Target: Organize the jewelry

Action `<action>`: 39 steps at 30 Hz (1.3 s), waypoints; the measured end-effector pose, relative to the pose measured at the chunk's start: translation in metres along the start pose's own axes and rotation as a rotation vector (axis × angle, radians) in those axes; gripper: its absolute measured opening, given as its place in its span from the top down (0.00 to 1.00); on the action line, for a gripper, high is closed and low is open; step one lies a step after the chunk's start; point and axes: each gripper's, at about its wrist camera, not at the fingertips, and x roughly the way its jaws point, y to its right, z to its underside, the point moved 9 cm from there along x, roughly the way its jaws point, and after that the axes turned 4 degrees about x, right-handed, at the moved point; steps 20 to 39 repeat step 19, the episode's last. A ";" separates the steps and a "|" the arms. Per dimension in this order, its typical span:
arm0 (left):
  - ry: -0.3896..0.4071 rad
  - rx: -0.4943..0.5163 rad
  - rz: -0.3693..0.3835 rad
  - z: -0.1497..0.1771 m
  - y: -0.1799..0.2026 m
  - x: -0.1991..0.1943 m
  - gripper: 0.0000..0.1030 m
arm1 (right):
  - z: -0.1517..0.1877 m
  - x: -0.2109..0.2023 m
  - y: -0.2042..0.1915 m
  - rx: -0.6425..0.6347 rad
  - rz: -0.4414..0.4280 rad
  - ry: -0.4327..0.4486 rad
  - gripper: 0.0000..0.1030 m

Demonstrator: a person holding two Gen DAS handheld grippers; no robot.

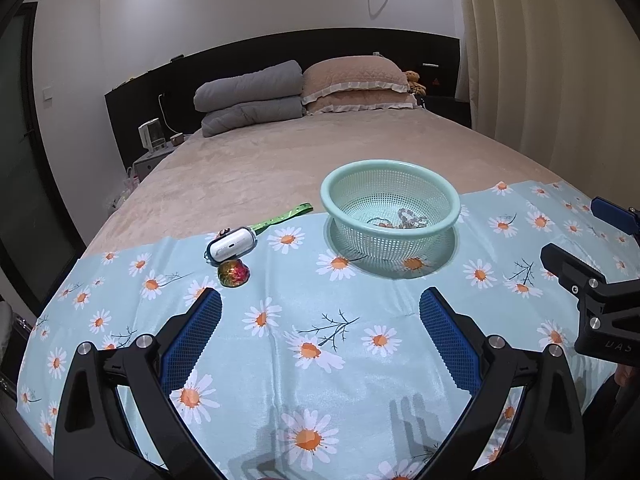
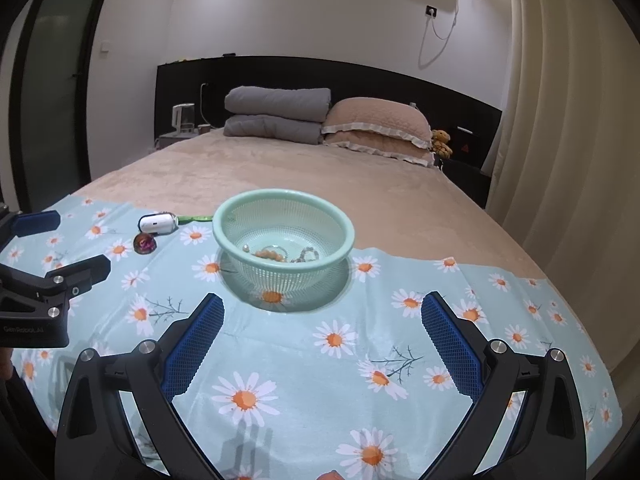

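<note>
On the daisy-print cloth (image 2: 304,364) spread over the foot of the bed (image 2: 280,168): sitting upright, a mint-green mesh basket (image 2: 240,204), holding the jewelry (image 2: 280,255) in its bottom — peach beads, a pale bead string, a small pearl. Lying to the left of the basket, well apart from it, a white case (image 1: 231,247) on a green strap (image 1: 282,216), with a red-and-gold round ornament (image 1: 235,273) touching its near side. Hovering low over the cloth short of the basket, left gripper (image 1: 320,312), jaws spread wide, gripping nothing. Hanging beside it on the right, right gripper (image 2: 322,314), jaws likewise gaping and bare, pointing straight at the basket. Stacking at the headboard: grey folded quilts (image 1: 248,98) beside pink pillows (image 1: 358,86).
</note>
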 end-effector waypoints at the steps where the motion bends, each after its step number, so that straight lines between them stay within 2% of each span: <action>1: -0.002 -0.001 0.001 0.000 0.000 0.000 0.06 | 0.000 0.000 0.000 0.001 -0.001 -0.001 0.08; 13: -0.012 -0.033 0.008 0.001 -0.006 0.002 0.06 | 0.001 -0.001 -0.003 -0.024 0.006 0.003 0.08; 19: 0.032 -0.080 0.003 -0.006 -0.016 -0.004 0.06 | 0.001 -0.002 -0.001 -0.029 0.012 0.005 0.08; 39: 0.032 -0.080 0.003 -0.006 -0.016 -0.004 0.06 | 0.001 -0.002 -0.001 -0.029 0.012 0.005 0.08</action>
